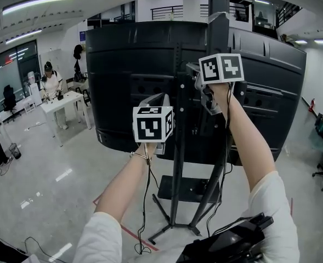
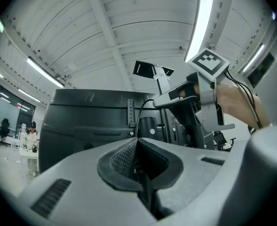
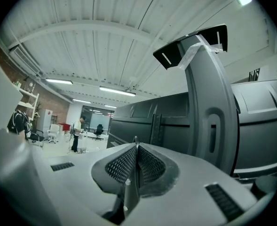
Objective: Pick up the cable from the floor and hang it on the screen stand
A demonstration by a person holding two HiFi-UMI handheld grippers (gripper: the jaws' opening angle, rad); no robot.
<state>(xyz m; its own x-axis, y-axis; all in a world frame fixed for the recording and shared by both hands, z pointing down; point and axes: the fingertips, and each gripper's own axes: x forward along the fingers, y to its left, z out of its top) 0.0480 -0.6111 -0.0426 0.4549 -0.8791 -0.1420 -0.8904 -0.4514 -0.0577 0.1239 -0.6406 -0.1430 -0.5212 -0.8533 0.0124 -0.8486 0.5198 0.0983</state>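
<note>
Black cable [image 2: 138,119], clamped in left gripper [image 2: 137,142], rises toward right gripper [image 3: 136,147], seemingly pinching it too.

- We see matt black plastic across the back of the screen [image 1: 123,75].
- Its stand [image 1: 177,169] is dark, smooth metal.
- The floor [image 1: 46,169] is pale and glossy.
</note>
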